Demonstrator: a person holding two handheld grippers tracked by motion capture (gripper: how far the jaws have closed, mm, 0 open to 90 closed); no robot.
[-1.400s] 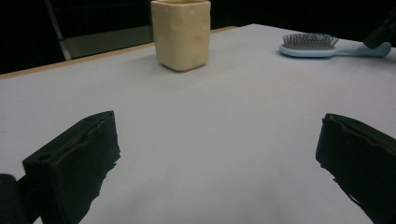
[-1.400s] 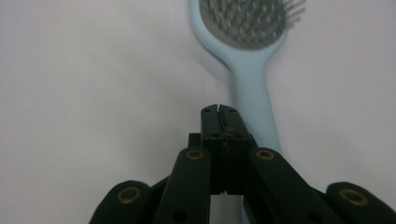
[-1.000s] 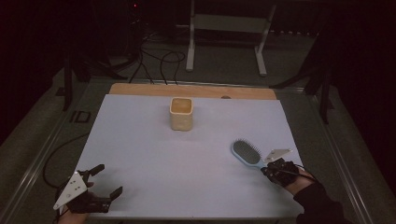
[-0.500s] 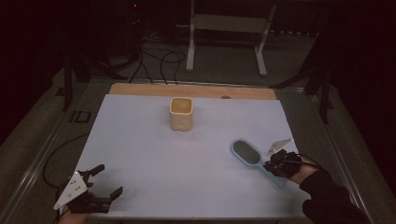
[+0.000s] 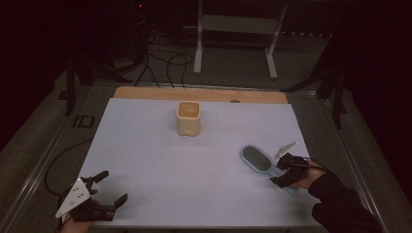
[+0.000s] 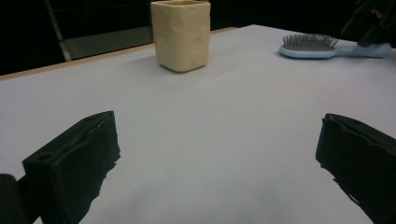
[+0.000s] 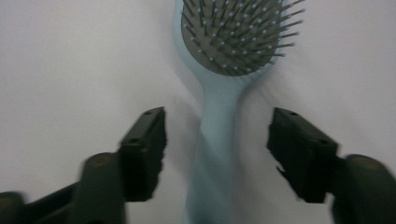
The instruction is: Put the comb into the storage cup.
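Observation:
A light blue hairbrush [image 5: 256,158] lies bristles up on the white table top [image 5: 155,160], right of centre. My right gripper [image 5: 281,171] is over its handle. In the right gripper view the handle [image 7: 215,140] runs between the two black jaws with a gap on each side. The jaws have just been opening, and the gripper [image 7: 217,140] stands open. My left gripper [image 5: 111,188] rests open near the front left corner with nothing between its jaws [image 6: 217,154]. A cream square cup [image 5: 188,118] stands upright at the middle back.
A wooden strip [image 5: 145,93] borders the table's far edge. Beyond it are cables and a metal stand [image 5: 233,29] on the dark floor. In the left gripper view the cup [image 6: 181,35] and the brush [image 6: 310,46] sit far ahead.
The right gripper's jaws have spread apart around the brush handle, and that hand has shifted slightly. The brush head, the cup and the left gripper have stayed put.

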